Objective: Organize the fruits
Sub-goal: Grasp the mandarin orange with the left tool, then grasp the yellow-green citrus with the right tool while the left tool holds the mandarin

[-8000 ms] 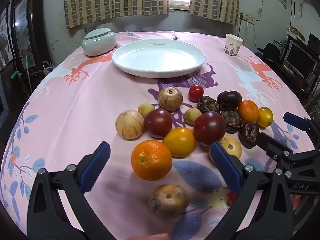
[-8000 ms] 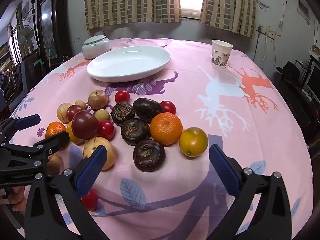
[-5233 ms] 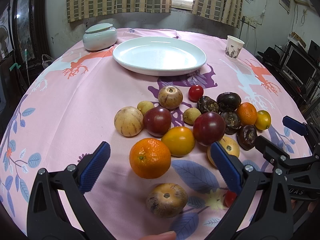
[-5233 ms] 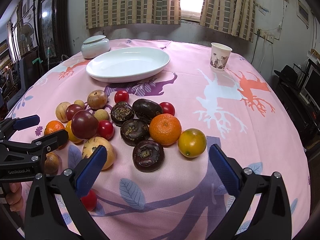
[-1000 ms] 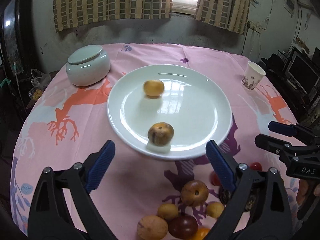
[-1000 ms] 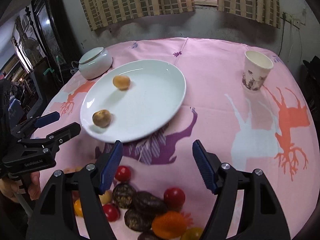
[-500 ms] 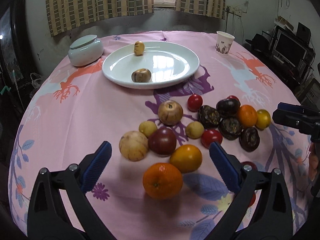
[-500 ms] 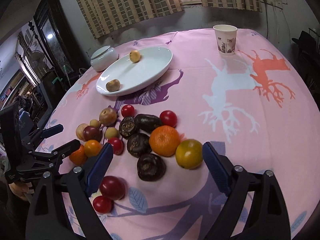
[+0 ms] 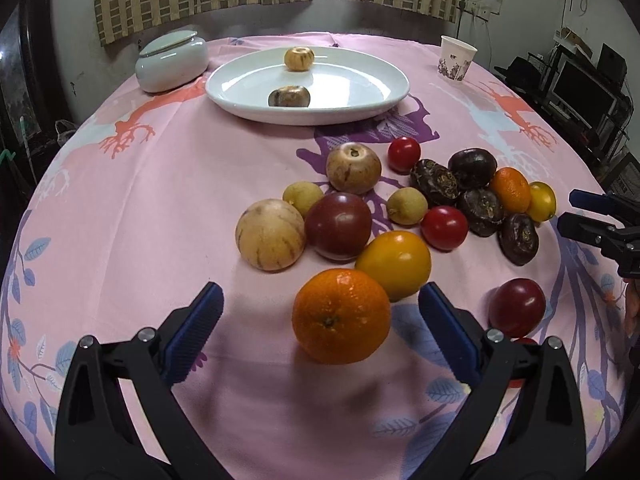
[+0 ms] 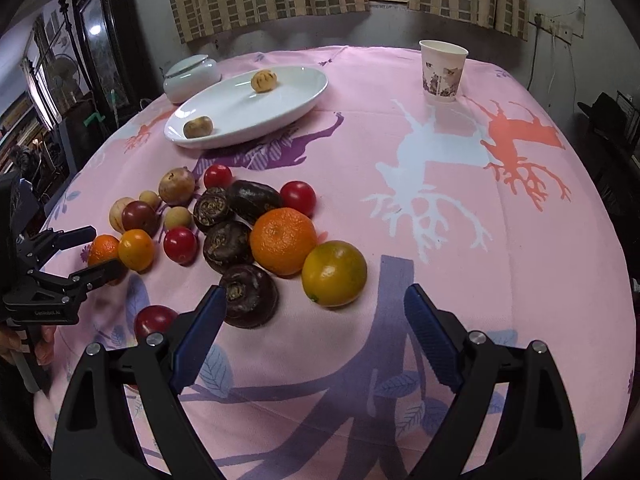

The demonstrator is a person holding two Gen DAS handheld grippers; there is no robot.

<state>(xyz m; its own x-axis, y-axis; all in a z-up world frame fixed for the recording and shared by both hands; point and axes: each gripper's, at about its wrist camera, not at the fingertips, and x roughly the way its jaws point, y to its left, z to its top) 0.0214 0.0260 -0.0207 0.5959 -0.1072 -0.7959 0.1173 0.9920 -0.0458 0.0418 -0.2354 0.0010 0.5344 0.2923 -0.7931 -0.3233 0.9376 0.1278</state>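
Note:
A white plate at the back of the pink tablecloth holds a striped yellow fruit and a brownish one. Several loose fruits lie in a pile nearer to me. My left gripper is open, and a large orange sits between its blue pads without touching them. My right gripper is open just in front of a yellow-green citrus and a dark wrinkled fruit. Nothing is held. Each gripper shows at the edge of the other's view.
A lidded pale ceramic jar stands left of the plate. A paper cup stands at the back right. A dark red fruit lies by the left gripper's right finger. Dark furniture surrounds the round table.
Both grippers have drawn back from the plate and sunk toward the fruit pile, and their jaws stand wider. Since the earliest frames, two fruits have come to lie on the plate.

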